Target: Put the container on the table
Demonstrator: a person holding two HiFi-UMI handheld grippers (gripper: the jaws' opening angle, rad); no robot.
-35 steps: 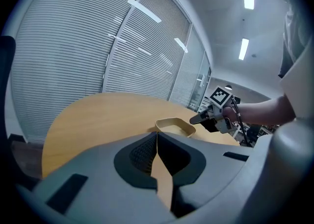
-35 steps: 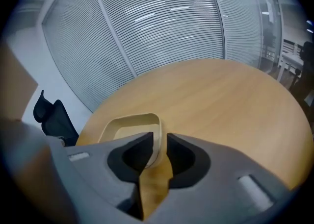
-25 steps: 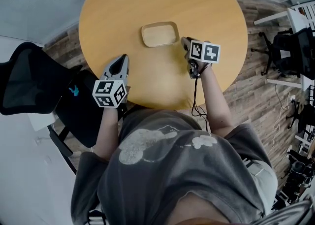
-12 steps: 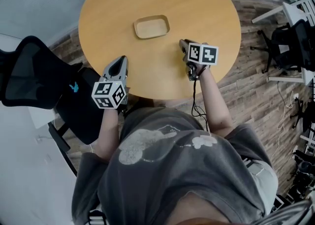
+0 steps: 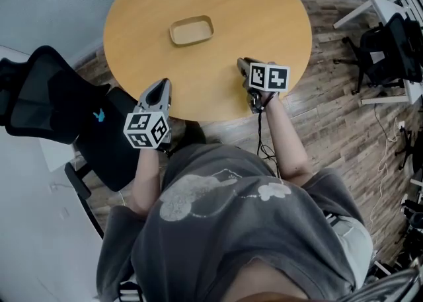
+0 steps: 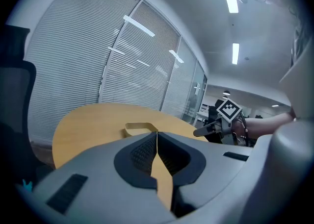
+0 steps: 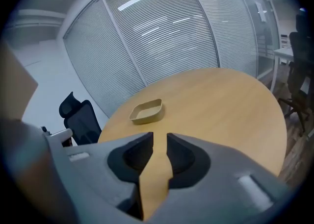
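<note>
Shallow tan container [image 5: 192, 31] resting flat on the round table [image 5: 264, 10], just to the 9 o'clock side of its centre, touched by neither tool. Left tongs [image 5: 161, 86] pressed together, empty, at the 7 o'clock rim (beside a black chair [image 5: 53, 102]). Right tongs [image 5: 242, 65] parted, nothing between them, around 5 o'clock and well apart from the container.

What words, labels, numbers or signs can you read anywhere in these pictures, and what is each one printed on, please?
No readable words or numbers anywhere.
Left cube and right cube: black-and-white square markers, patterns only, no text.
Black chair: a small blue mark, too small to read.
Shirt: a pale print, no letters discernible.
Container: plain, no label visible.
</note>
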